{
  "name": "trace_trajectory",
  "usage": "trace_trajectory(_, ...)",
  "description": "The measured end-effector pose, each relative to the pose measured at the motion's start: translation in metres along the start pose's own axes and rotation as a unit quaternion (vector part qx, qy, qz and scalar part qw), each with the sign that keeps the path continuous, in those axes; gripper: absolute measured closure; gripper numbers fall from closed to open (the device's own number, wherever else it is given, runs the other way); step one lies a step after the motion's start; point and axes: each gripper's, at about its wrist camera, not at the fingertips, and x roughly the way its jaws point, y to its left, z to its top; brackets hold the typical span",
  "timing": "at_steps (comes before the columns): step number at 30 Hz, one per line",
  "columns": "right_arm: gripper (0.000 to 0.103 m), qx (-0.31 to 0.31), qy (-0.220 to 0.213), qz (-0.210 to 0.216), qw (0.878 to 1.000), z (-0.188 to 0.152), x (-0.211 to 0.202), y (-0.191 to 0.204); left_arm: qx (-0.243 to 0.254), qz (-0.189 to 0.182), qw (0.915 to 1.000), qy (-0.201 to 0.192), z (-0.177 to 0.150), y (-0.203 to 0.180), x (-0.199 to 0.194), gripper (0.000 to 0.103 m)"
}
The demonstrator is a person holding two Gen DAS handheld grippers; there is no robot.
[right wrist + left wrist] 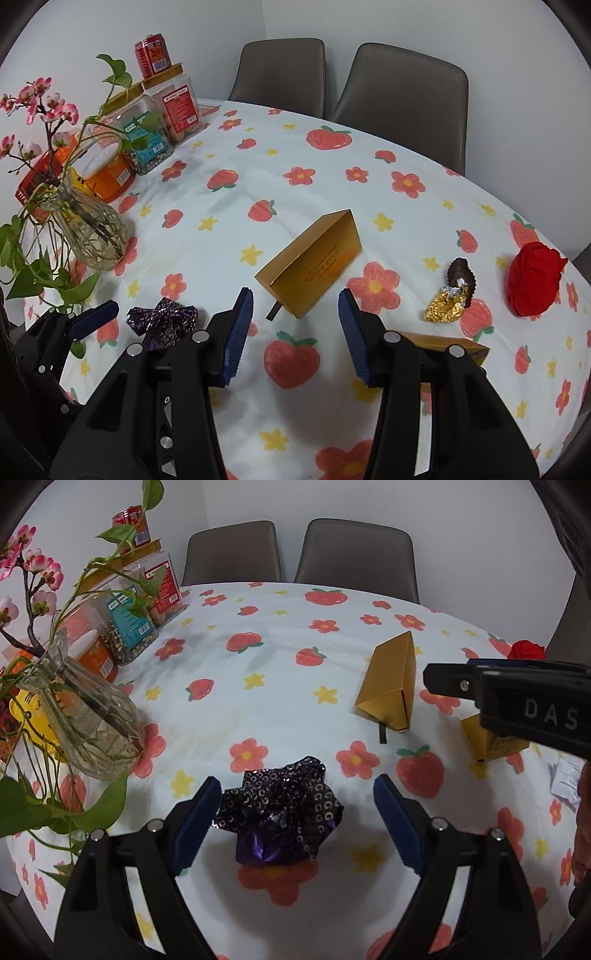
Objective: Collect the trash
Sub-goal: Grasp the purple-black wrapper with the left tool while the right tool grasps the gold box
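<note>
While a crumpled purple wrapper (280, 819) lies on the flower-print bench (280, 657), the left claw (295, 823) stands wide open around it, its pads apart from the foil. Just right of it, the right claw (295, 332) is half open and holds nothing, near a gold box (314, 262). Farther right lie a gold foil wrapper (445, 306) and red crumpled paper (533, 282).

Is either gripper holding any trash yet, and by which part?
Nothing held. Left gripper is open around the purple wrapper, pads clear of it. Right gripper is open over bare tablecloth.
</note>
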Motion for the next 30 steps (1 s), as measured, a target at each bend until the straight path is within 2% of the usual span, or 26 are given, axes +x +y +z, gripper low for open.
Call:
trace_trajectory(3, 0.056, 0.006, 0.006, -0.001, 1.000, 0.005, 0.017, 0.002, 0.003, 0.011, 0.9999, 0.005, -0.001, 0.007, 0.018, 0.020)
trace_trajectory(6, 0.056, 0.012, 0.008, 0.001, 1.000, 0.008, 0.025, 0.003, 0.003, 0.018, 0.9997, 0.014, 0.000, 0.014, 0.030, 0.035)
trace_trajectory(10, 0.056, 0.008, 0.010, -0.001, 1.000, 0.009, 0.031, 0.005, 0.005, 0.012, 0.9999, 0.011, 0.009, 0.023, 0.043, 0.044)
trace_trajectory(12, 0.056, 0.010, 0.013, -0.001, 1.000, 0.010, 0.034, 0.006, 0.008, 0.008, 0.9999, 0.004, 0.016, 0.024, 0.046, 0.054)
trace_trajectory(14, 0.056, 0.014, 0.016, -0.003, 1.000, 0.011, 0.037, 0.005, 0.012, 0.003, 0.9999, -0.007, 0.026, 0.024, 0.048, 0.078)
trace_trajectory(15, 0.056, 0.016, 0.018, -0.004, 1.000, 0.011, 0.039, 0.005, 0.011, 0.000, 0.9999, -0.014, 0.031, 0.025, 0.048, 0.084)
trace_trajectory(22, 0.048, 0.033, 0.027, -0.016, 0.999, 0.015, 0.052, 0.005, 0.031, -0.028, 0.9975, -0.057, 0.069, 0.019, 0.047, 0.089)
trace_trajectory(30, 0.041, 0.057, 0.056, -0.020, 0.997, 0.013, 0.075, -0.002, 0.025, -0.045, 0.9965, -0.066, 0.082, 0.026, 0.049, 0.091)
